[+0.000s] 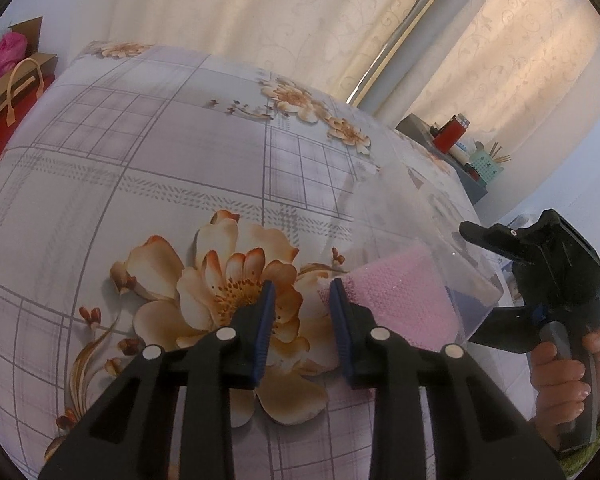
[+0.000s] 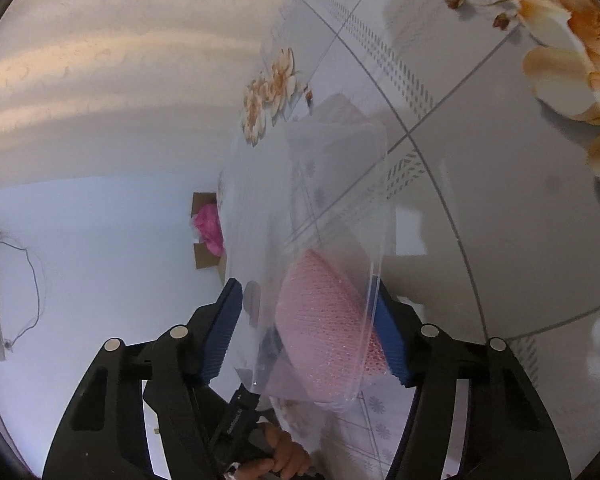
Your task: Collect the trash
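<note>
A clear plastic tray (image 1: 412, 216) with a pink foam net (image 1: 400, 292) inside lies tilted over the floral bed sheet (image 1: 140, 184). My left gripper (image 1: 302, 312) is open above the sheet; its right finger is beside the pink net. In the right wrist view the clear tray (image 2: 340, 208) and pink net (image 2: 324, 316) sit between the fingers of my right gripper (image 2: 308, 320), which grips the tray's lower end. The right gripper also shows in the left wrist view (image 1: 540, 264), held by a hand.
Cream curtains (image 1: 260, 20) hang behind the bed. A red bag (image 1: 8, 120) and a cardboard box with pink plastic (image 2: 208, 228) stand at the far side. A bedside table (image 1: 472, 184) with a red jar (image 1: 448, 136) and a green holder stands at the right.
</note>
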A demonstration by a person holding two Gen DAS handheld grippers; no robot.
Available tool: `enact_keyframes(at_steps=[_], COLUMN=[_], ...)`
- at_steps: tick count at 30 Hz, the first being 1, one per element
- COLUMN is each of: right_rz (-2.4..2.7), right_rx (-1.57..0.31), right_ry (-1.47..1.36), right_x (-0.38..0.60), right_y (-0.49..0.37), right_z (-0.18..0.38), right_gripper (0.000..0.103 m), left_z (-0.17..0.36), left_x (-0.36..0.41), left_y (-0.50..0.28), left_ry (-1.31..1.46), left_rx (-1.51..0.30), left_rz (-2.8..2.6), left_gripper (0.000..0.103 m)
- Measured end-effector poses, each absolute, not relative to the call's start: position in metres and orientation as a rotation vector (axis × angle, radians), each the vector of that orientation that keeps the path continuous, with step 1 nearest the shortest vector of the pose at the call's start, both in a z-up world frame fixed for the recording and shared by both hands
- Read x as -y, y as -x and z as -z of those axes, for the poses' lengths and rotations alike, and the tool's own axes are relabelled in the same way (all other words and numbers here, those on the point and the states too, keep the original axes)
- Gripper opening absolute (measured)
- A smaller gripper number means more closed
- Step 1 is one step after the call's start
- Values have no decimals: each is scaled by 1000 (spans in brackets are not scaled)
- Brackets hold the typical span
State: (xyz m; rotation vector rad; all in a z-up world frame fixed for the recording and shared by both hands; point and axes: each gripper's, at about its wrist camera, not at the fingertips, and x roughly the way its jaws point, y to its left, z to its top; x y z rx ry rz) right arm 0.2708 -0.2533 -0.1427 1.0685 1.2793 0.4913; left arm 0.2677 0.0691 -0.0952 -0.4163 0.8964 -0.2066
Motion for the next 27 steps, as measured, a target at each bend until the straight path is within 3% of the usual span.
enact_keyframes(at_steps=[9, 16, 27], right_rz=[-459, -459, -543], right_rx=[-1202, -1149, -1141], right_ry=[-879, -654, -581], right_x=[254, 231, 193], right_y=[-261, -256, -245], right_z=[100, 63, 41], right_gripper=[53, 54, 54], left_z=[97, 98, 97], left_x=[-65, -68, -80], left_y=[-265, -261, -229], left_ry=[414, 449, 494], left_rx=[-902, -913, -933], left_rz=[234, 260, 289], left_gripper=[26, 26, 26])
